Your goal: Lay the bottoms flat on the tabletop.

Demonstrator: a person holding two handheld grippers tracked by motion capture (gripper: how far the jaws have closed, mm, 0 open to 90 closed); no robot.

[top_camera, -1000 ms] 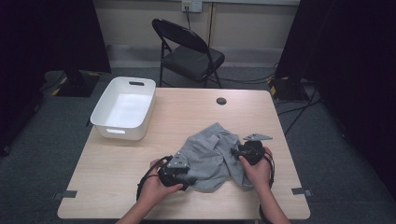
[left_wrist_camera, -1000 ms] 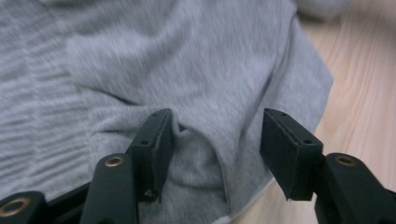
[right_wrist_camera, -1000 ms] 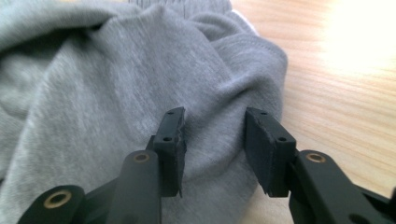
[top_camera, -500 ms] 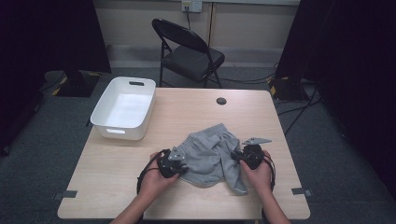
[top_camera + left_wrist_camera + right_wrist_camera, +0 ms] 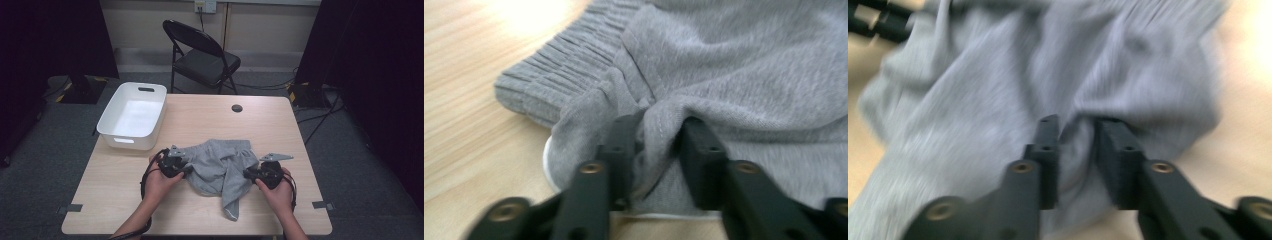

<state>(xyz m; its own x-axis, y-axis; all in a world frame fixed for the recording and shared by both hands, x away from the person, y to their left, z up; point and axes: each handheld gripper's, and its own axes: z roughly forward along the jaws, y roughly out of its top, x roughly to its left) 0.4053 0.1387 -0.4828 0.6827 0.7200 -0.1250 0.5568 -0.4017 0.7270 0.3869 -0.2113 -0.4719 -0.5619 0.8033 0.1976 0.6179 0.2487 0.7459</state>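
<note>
A light wooden table (image 5: 200, 125) stands on grey carpet, with a black folding chair (image 5: 202, 52) behind its far edge and dark curtains at both sides of the room. A white bin (image 5: 132, 115) sits at the table's far left corner, and a small black disc (image 5: 237, 108) lies near the far edge.

The grey garment (image 5: 220, 167), soft knit with a ribbed, gathered waistband, lies crumpled near the middle of the near edge, one narrow part trailing toward that edge.

Both forearms come in over the near edge. The left hand-held gripper (image 5: 184, 169) meets the garment's left side; in the left gripper view (image 5: 658, 145) its jaws stand narrow with a pinched fold of cloth between them, having just been opening. The right hand-held gripper (image 5: 248, 174) points at the garment's right side; in the blurred right gripper view (image 5: 1078, 150) its jaws, also just opening, stand narrow around a bunched fold.
</note>
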